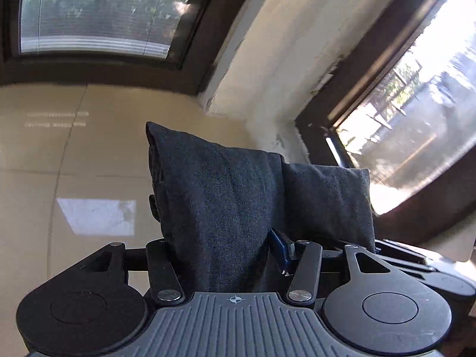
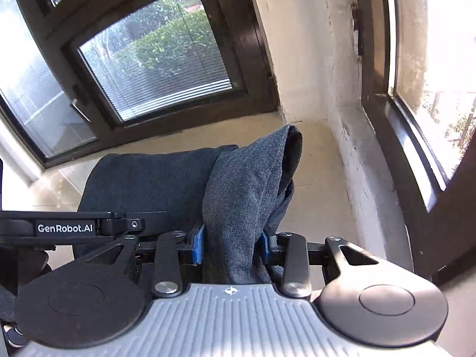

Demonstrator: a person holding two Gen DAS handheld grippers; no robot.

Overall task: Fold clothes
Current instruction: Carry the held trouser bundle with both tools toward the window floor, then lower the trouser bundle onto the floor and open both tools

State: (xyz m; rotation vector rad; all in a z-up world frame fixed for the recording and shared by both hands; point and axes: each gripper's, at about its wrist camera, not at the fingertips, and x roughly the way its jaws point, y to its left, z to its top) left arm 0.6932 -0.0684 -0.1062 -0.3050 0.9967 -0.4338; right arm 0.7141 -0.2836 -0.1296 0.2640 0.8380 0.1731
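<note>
I am pinching a bunched fold of the dark grey garment [image 1: 220, 196] in my left gripper [image 1: 229, 253], its fingers pressed onto the cloth, which is rising toward twelve o'clock. My right gripper [image 2: 232, 247] is clamping another fold of the same garment [image 2: 247, 190] between its blue pads [image 2: 197, 245], the cloth spreading toward nine o'clock. Both are being held up above the beige tiled floor [image 1: 59, 154], with dark-framed windows [image 2: 154, 56] at eleven o'clock.

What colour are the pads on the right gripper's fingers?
Blue pads, clearest in the right wrist view.
</note>
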